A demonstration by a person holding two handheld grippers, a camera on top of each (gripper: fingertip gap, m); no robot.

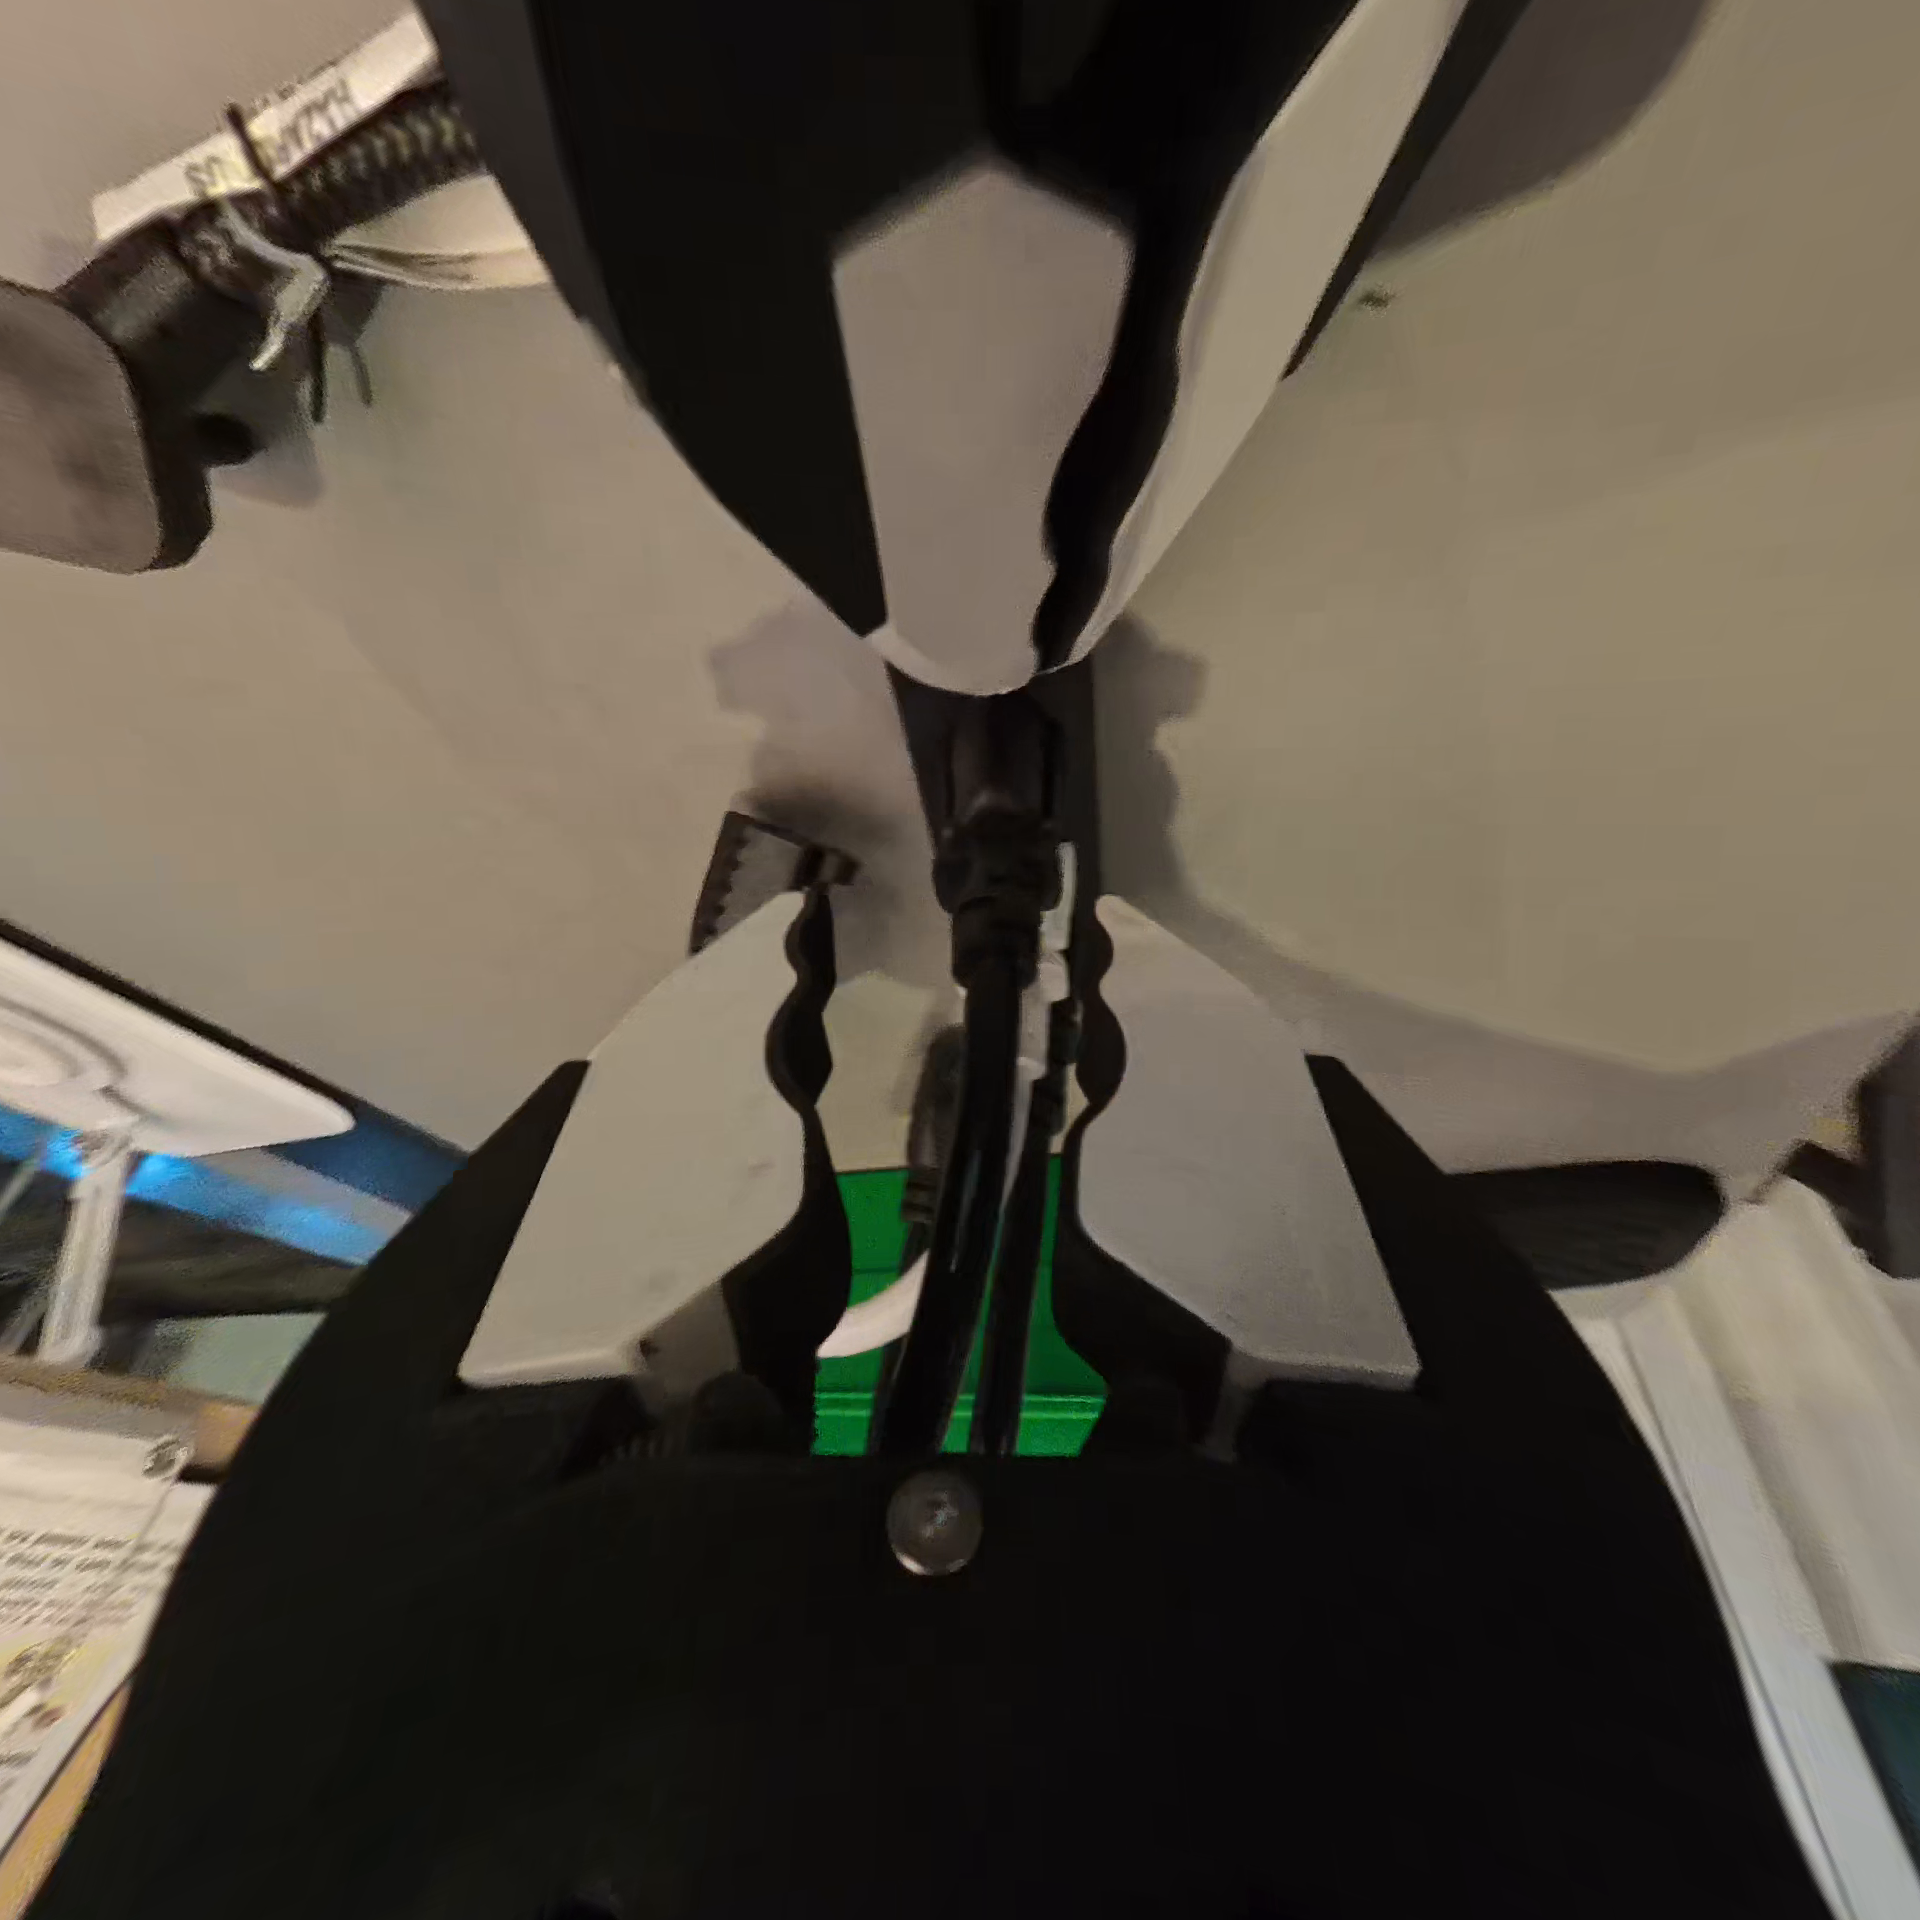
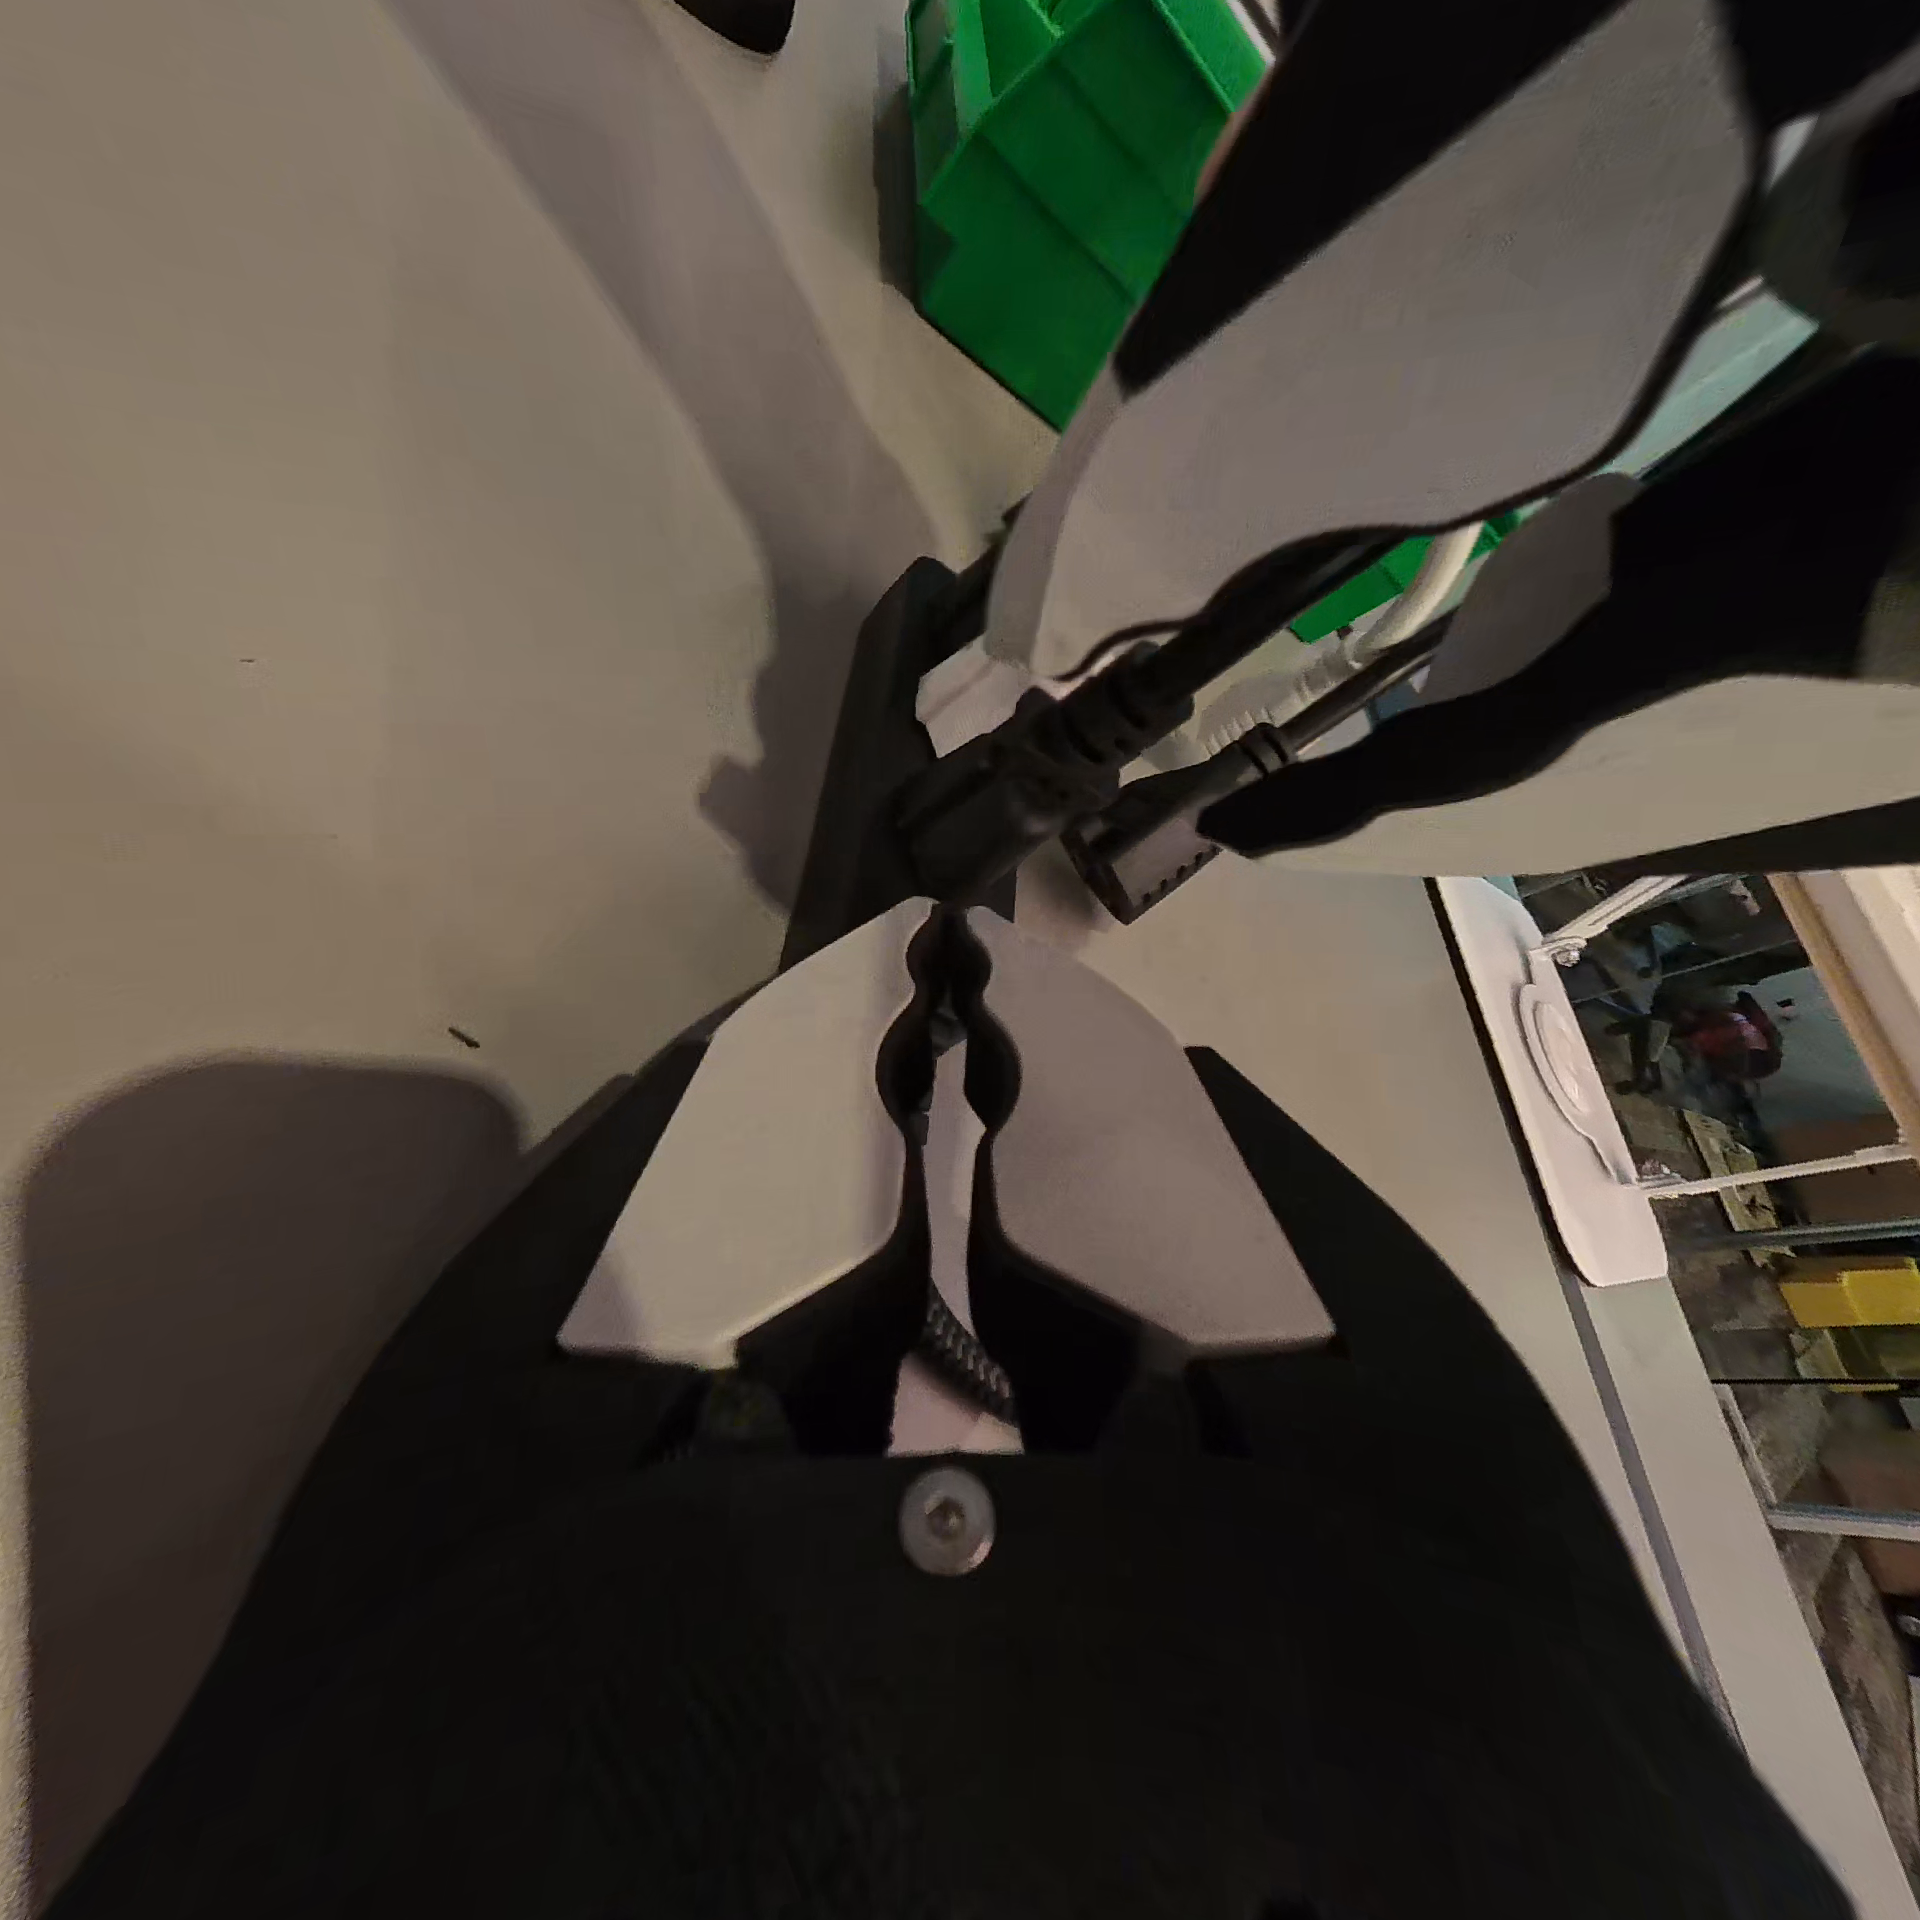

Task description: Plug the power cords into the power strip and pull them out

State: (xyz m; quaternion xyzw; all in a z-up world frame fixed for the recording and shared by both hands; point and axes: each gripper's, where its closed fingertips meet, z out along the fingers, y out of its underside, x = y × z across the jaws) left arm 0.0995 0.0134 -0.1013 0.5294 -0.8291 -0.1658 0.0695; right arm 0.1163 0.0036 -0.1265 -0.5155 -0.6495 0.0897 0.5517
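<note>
Left gripper (image 1: 945, 914) was open around black cord (image 1: 982, 1060), mid frame. Right gripper (image 2: 951, 920) was pinched onto power strip's (image 2: 862, 748) edge, center frame. Plug (image 2: 997, 790) sat in strip. Risk: open fingers could slip off cord; strip might lift if plug sticks.

My left claw (image 1: 951, 914) and right claw (image 2: 951, 920): black bodies, white fingers with wavy black pads, one silver screw at six o'clock.

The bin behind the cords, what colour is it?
Bright green bin, clearest in the right wrist view.
</note>
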